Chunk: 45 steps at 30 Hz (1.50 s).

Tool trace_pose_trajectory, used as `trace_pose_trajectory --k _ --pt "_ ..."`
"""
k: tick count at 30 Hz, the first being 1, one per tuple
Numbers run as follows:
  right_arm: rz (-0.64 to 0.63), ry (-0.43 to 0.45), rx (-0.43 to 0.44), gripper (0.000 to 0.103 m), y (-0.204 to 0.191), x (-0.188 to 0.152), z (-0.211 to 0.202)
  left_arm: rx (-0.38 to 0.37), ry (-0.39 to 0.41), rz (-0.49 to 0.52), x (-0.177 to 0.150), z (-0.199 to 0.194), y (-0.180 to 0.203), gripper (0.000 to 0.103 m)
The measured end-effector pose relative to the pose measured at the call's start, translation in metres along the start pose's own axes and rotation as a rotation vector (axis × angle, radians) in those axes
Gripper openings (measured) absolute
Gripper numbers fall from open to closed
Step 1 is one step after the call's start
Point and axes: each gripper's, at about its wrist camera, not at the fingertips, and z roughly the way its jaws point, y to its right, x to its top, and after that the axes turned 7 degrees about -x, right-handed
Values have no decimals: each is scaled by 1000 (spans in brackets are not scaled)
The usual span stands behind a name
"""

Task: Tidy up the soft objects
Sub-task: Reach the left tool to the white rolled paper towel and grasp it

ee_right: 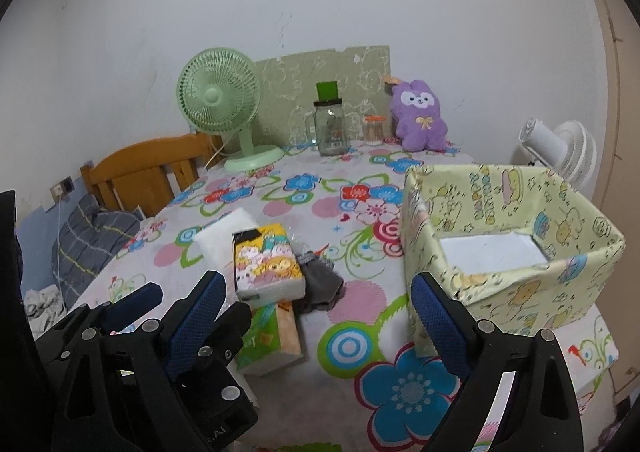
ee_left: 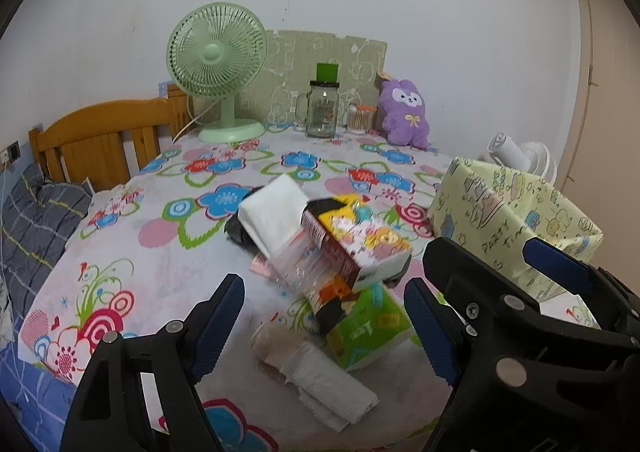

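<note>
Clearly the step in hand is the first pick from the pile of soft packs near the middle of the table (ee_right: 360, 304), with the box (ee_right: 516, 272) waiting to its right. Both tools hang over the near edge with jaws wide apart and nothing between them: the left gripper (ee_left: 324, 312) faces the pile, the right gripper (ee_right: 316, 316) sits between pile and box. I would start with the cartoon pack (ee_right: 268, 262), which lies on top, and close across its short sides so it does not sag. Lifting it first should keep the green pack (ee_left: 368, 328) and the white pack (ee_left: 272, 208) from being dragged. The box already holds something flat and white (ee_right: 494, 248); what it is I cannot tell. A grey cloth (ee_right: 320, 284) is half buried, and a clear wrapper (ee_left: 296, 268) and a pale roll (ee_left: 320, 380) blur in the left view. The box's near wall is cut off by the right tool.
</note>
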Motion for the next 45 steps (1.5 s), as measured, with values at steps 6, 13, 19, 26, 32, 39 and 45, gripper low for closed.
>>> trace_pose_trajectory --k 6,13,19,26,32,39,45 --pt "-18 -38 -4 95 -4 -14 10 8 -44 -8 -15 9 -5 84" --pt "-34 -75 -5 95 -9 -28 19 -9 -90 -21 -30 19 -5 84" --pt "-36 -104 -13 95 -8 -35 26 -16 -121 -29 -37 24 -3 84" --pt "-47 -134 -20 95 -9 -42 34 -11 -140 -27 -43 29 -3 70" --pt "-60 -144 -14 95 -13 -43 39 31 -132 -26 -44 28 -5 49" --pt "-70 -146 -5 95 -20 -41 42 36 -130 -30 -40 29 -12 32" --pt "-72 -136 2 95 -27 -34 45 57 -112 -16 -32 25 -20 25"
